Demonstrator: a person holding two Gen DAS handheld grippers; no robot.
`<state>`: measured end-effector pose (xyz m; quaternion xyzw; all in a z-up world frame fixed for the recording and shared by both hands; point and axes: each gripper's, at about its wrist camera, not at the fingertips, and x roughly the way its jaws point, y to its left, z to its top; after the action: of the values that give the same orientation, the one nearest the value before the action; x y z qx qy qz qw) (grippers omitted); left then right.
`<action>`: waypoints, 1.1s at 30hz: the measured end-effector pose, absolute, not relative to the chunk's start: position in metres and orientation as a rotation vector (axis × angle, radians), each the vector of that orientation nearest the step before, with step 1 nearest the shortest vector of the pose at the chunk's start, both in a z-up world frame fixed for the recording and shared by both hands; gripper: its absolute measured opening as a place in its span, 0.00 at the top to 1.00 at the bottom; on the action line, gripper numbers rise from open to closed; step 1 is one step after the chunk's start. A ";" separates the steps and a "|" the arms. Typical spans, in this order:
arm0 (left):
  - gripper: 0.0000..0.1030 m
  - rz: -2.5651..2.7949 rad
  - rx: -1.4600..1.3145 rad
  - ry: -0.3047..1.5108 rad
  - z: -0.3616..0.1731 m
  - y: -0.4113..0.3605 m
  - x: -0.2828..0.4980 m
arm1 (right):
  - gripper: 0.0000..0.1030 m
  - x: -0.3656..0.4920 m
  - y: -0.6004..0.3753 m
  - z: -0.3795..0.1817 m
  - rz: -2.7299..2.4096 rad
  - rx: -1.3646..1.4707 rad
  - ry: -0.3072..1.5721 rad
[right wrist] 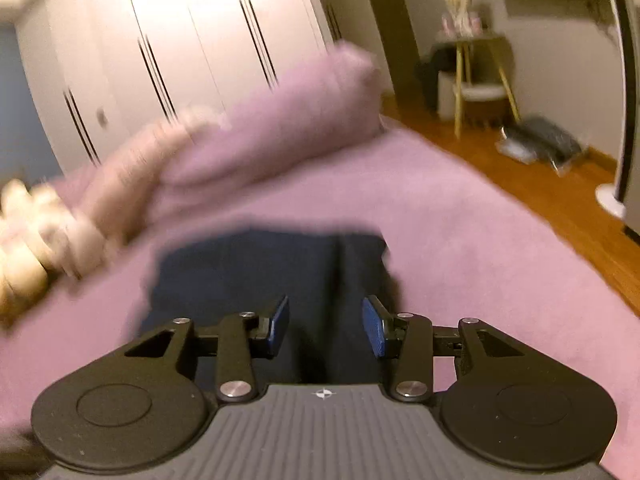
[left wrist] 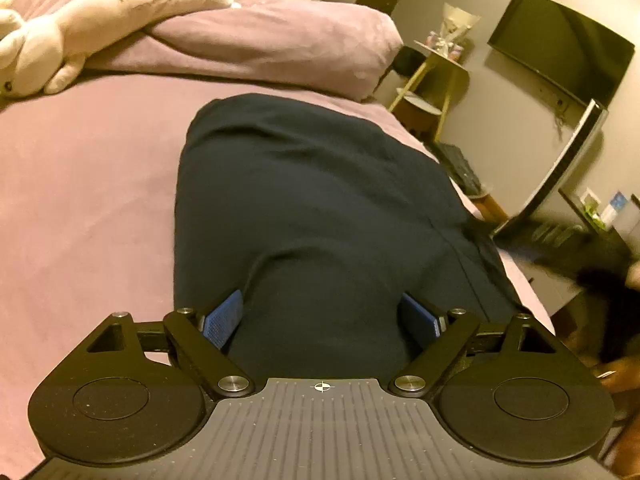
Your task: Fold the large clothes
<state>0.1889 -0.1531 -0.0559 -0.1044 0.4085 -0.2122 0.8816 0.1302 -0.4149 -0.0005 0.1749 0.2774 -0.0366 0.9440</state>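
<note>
A dark navy garment (left wrist: 312, 200) lies lengthwise on the pink bed sheet (left wrist: 80, 184). My left gripper (left wrist: 322, 316) is open, its blue pads (left wrist: 224, 318) spread wide with a hump of the cloth between them, not pinched. In the right wrist view the same garment (right wrist: 248, 268) shows as a folded dark patch on the sheet (right wrist: 460, 240). My right gripper (right wrist: 326, 326) is open just above its near edge, holding nothing. This view is blurred by motion.
A pink pillow (left wrist: 280, 44) and a white plush toy (left wrist: 100, 12) lie at the head of the bed. A side table (left wrist: 436, 76), a wall TV (left wrist: 560, 44) and a wooden floor (right wrist: 540, 184) lie off the bed's right edge. White wardrobes (right wrist: 180, 40) stand behind.
</note>
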 end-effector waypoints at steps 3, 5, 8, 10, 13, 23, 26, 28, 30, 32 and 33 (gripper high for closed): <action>0.13 -0.437 -0.267 0.861 -0.054 -0.150 0.189 | 0.58 0.139 -0.400 0.018 0.059 0.425 0.511; 0.13 -0.430 -0.244 0.857 -0.053 -0.155 0.187 | 0.58 0.157 -0.386 0.010 0.107 0.424 0.517; 0.14 -0.427 -0.238 0.854 -0.049 -0.155 0.187 | 0.58 0.174 -0.371 -0.023 0.034 0.291 0.501; 0.17 -0.398 -0.268 0.853 -0.046 -0.146 0.193 | 0.57 0.182 -0.369 -0.056 -0.040 0.227 0.524; 0.17 -0.315 -0.305 0.849 -0.047 -0.142 0.209 | 0.55 0.169 -0.375 -0.080 -0.098 0.207 0.485; 0.01 -0.150 -0.274 0.774 -0.088 -0.172 0.259 | 0.50 0.183 -0.384 -0.101 -0.094 0.229 0.484; 0.00 -0.144 -0.298 0.763 -0.103 -0.169 0.261 | 0.50 0.185 -0.385 -0.104 -0.086 0.223 0.483; 0.00 -0.144 -0.314 0.761 -0.105 -0.167 0.261 | 0.50 0.184 -0.383 -0.102 -0.090 0.212 0.482; 0.00 -0.146 -0.307 0.766 -0.101 -0.165 0.259 | 0.46 0.182 -0.382 -0.095 -0.089 0.210 0.491; 0.00 -0.152 -0.305 0.779 -0.099 -0.161 0.261 | 0.40 0.184 -0.378 -0.082 -0.092 0.193 0.526; 0.00 -0.152 -0.306 0.782 -0.098 -0.159 0.260 | 0.34 0.187 -0.376 -0.076 -0.092 0.186 0.543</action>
<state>0.2604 -0.1593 -0.0981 -0.1482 0.3794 -0.0736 0.9103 0.1873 -0.3763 -0.0761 0.0917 0.2676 -0.0452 0.9581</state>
